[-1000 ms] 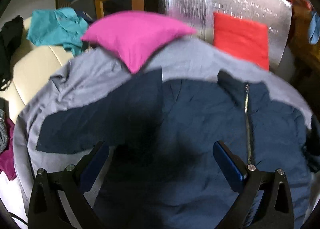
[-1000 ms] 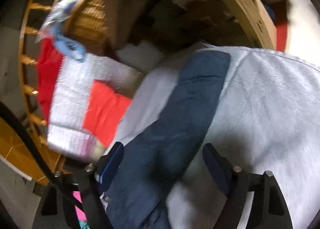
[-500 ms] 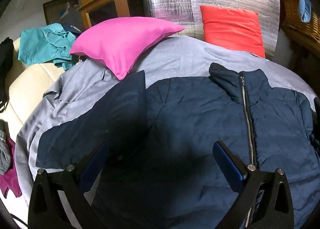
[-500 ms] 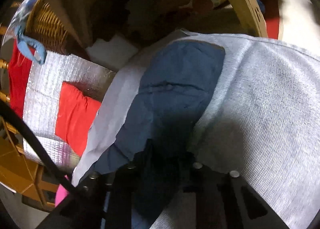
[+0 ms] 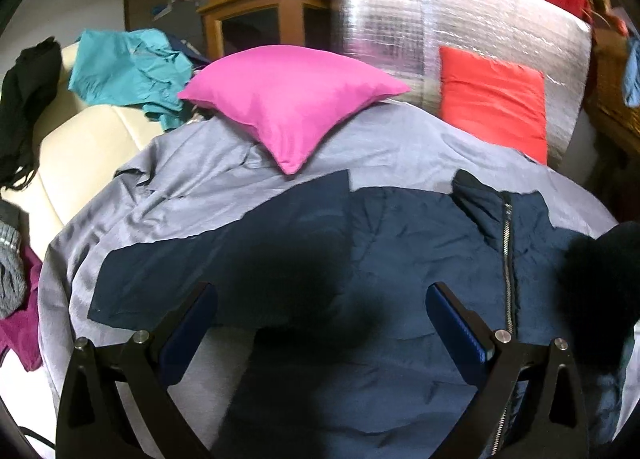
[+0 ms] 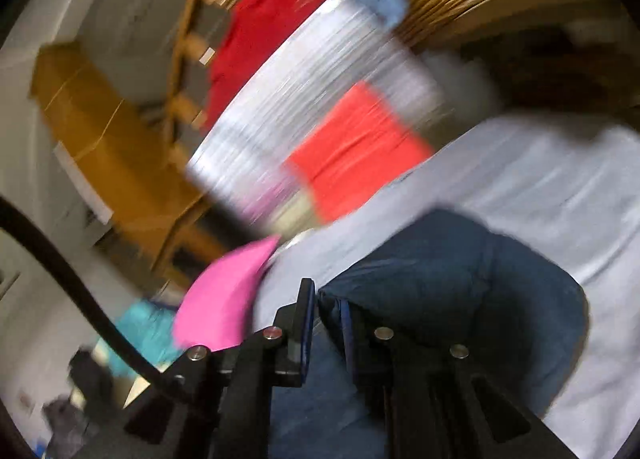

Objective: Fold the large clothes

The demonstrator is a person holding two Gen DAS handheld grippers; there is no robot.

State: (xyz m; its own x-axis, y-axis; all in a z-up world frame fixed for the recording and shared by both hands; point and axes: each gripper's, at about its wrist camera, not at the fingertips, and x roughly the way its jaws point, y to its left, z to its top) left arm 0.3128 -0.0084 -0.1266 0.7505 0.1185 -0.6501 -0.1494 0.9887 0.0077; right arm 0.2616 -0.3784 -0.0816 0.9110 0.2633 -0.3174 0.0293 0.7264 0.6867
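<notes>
Right gripper [image 6: 324,319] was pinched shut on a jacket [image 5: 400,259] sleeve [image 6: 460,279]; left gripper [image 5: 320,323] hung open above the jacket, spread zip-up on a grey sheet [image 5: 192,195]. Risk: slick fabric slipping from the thin pinch, or sleeve dragging the body crooked.

The left gripper [image 5: 320,329] has black, angular finger arms with triangular cut-outs, blue pads [image 5: 456,333] on their inner faces, and round silver screws near the joints. The right gripper [image 6: 326,323] is built alike: black arms, thin blue pads [image 6: 306,323], and silver screw heads. A black cable [image 6: 76,287] curves beside it at the left.
</notes>
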